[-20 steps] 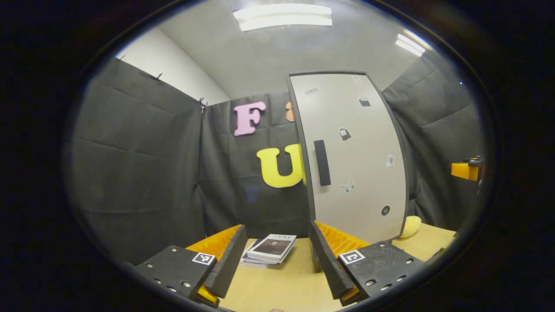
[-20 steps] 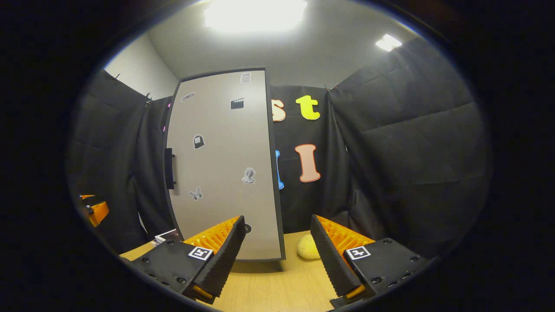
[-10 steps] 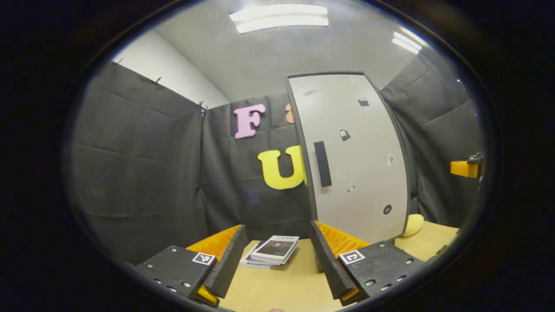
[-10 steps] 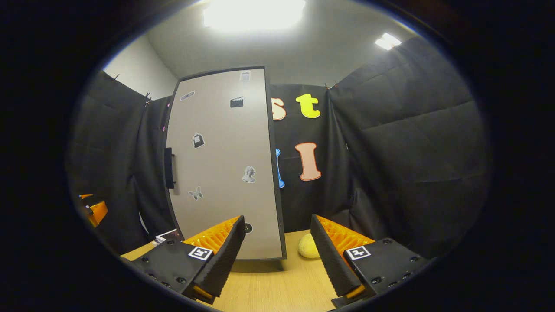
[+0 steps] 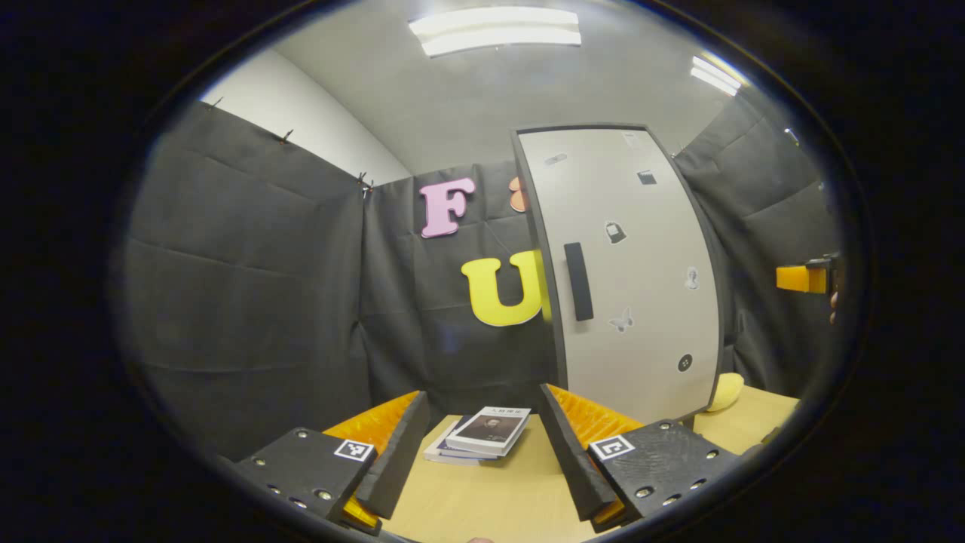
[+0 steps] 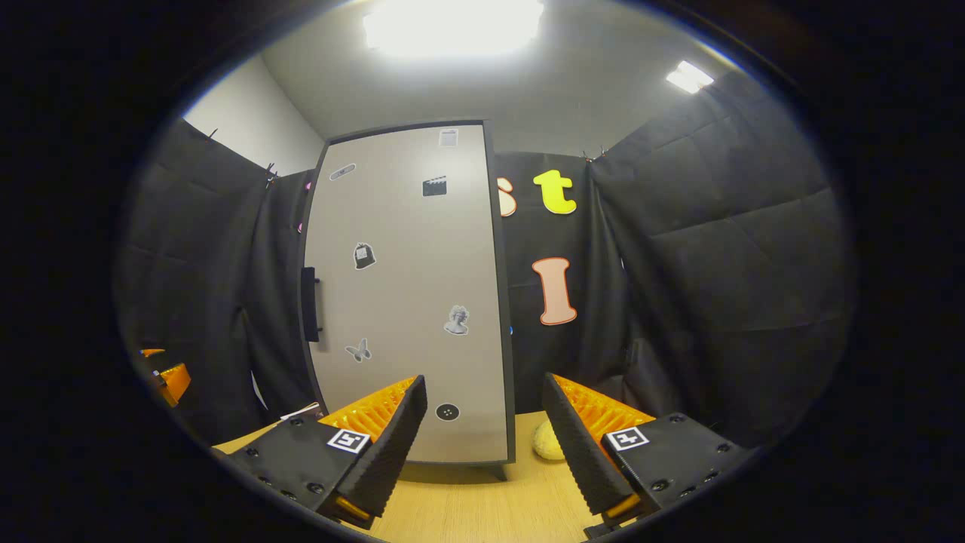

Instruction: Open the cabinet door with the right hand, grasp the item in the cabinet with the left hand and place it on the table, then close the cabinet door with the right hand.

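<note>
1. Cabinet (image 6: 411,294) sits upright on the counter (image 6: 482,509) with its door shut, handle (image 6: 309,304) on the left edge as the right gripper view sees it. Same handle (image 5: 578,281) shows in the left gripper view too.

2. What's changed over the last second: not much tbh. Both views have slid a little, so the cabinet sits slightly further right in each picture, and in the right gripper view the yellow lump (image 6: 548,441) behind the cabinet is now more tucked behind its edge. Door hasn't budged.

3. Meaning for the task: looks like step one hasn't started yet, the right one is only lining up and is well apart from the handle.

4. Right hand-held gripper (image 6: 484,445) has its fingers spread wide with nothing between them. Left hand-held gripper (image 5: 482,452) is the same, wide apart and empty, hovering over the counter near a small stack of books (image 5: 482,435).

5. Containers: the cabinet is the only one, and with the door closed you can't tell what's inside. So the item to grab is presumably in there, hidden for now.

6. Far right of the left gripper view you can catch a bit of the other gripper (image 5: 803,278).
</note>
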The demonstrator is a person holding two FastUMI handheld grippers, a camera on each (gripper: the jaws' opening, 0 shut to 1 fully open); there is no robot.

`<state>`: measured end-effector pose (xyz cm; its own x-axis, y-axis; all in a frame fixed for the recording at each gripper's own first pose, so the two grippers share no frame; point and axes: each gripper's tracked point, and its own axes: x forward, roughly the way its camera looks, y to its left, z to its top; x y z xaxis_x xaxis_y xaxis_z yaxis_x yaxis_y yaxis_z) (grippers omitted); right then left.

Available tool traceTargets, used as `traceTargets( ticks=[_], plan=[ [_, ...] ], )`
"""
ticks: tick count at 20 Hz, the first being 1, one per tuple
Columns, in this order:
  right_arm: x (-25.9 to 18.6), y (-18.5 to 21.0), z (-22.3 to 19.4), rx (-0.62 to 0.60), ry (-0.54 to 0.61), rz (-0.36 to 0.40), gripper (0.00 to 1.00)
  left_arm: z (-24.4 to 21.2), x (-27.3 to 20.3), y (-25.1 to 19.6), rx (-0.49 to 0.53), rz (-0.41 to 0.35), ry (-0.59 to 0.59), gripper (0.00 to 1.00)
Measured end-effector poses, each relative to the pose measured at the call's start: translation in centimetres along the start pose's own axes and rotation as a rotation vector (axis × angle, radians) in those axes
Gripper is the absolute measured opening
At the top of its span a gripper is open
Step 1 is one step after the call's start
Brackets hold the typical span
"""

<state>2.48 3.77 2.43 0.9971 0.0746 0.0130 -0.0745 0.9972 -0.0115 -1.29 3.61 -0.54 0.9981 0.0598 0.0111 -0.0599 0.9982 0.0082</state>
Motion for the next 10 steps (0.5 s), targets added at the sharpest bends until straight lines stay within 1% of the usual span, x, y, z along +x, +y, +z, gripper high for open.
traceTargets(
  ticks=[5,6,7,8,9,10],
  plan=[
    [2.0,2.8,2.0,-0.012,-0.009,0.055,0.98,-0.8,-0.5,2.8,-0.006,0.045,0.004,0.88],
    [2.4,3.5,2.3,-0.009,-0.011,0.067,0.93,-0.8,-0.6,3.3,-0.006,0.054,0.007,0.88],
    [2.8,4.2,2.5,-0.005,-0.010,0.079,0.93,-1.0,-0.7,3.8,-0.004,0.062,0.009,0.88],
    [3.3,4.9,2.6,0.000,-0.006,0.092,0.98,-1.2,-0.9,4.4,-0.002,0.072,0.011,0.88],
    [3.8,5.6,2.8,0.002,-0.003,0.104,0.98,-1.3,-1.1,5.0,-0.001,0.082,0.013,0.88],
    [4.2,6.2,2.9,0.002,-0.001,0.114,0.92,-1.5,-1.3,5.6,0.000,0.093,0.015,0.88]
  ],
)
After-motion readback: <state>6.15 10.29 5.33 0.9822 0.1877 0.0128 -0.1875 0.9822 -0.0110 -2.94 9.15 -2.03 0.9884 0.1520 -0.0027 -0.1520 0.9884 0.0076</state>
